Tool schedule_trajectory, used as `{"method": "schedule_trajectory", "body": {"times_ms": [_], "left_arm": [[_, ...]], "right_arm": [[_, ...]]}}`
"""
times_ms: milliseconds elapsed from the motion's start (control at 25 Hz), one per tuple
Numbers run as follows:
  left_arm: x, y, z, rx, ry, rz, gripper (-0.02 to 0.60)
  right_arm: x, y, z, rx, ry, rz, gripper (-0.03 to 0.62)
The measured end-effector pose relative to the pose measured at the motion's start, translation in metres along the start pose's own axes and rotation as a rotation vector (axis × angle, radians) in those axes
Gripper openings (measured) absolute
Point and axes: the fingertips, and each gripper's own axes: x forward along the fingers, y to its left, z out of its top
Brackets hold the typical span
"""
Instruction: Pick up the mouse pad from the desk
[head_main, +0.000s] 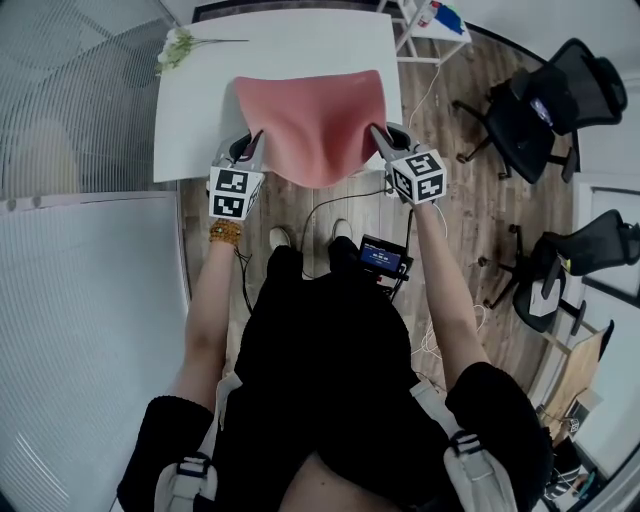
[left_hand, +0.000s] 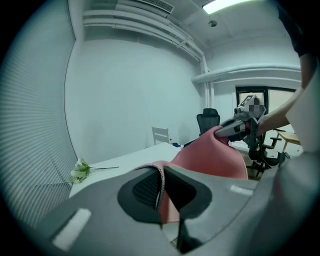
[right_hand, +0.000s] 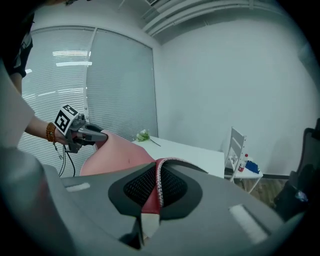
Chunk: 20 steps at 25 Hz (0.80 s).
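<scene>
2 grippers hold the mouse pad (head_main: 310, 120): the left gripper (head_main: 250, 140) and right gripper (head_main: 381, 132) each have jaws clamped on 1 near corner. Its long axis spans between them, sagging over the desk's (head_main: 200, 110) near edge; both arms are equally near.

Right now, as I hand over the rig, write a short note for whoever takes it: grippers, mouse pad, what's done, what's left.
Left gripper: shut on the near left corner of the mouse pad.
Right gripper: shut on its near right corner.
Mouse pad: hangs slack between the two grippers. Its near part sags past the front edge of the white desk and its far part is over the desk top. Whether the far edge touches the desk cannot be told.
Done: both corners gripped, near side raised.
Left: probably lift both grippers together until the pad is wholly off the desk.
</scene>
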Motion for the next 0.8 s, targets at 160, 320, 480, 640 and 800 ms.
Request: {"method": "schedule_trajectory", "body": {"times_ms": [160, 320, 480, 640, 800], "left_arm": [[-0.005, 0.004, 0.025, 0.016, -0.039, 0.018, 0.014], [-0.008, 0.007, 0.051, 0.028, -0.075, 0.031, 0.015], [-0.013, 0.008, 0.072, 0.045, -0.106, 0.039, 0.015], [-0.019, 0.009, 0.095, 0.077, -0.15, 0.057, 0.015], [-0.029, 0.009, 0.124, 0.104, -0.202, 0.084, 0.015]], "right_arm": [[-0.001, 0.004, 0.03, -0.045, -0.035, -0.004, 0.037], [-0.004, 0.01, 0.057, -0.078, -0.064, -0.008, 0.037], [-0.007, 0.016, 0.082, -0.102, -0.098, -0.014, 0.037], [-0.013, 0.022, 0.11, -0.131, -0.138, -0.026, 0.037], [-0.023, 0.03, 0.14, -0.168, -0.188, -0.052, 0.037]]}}
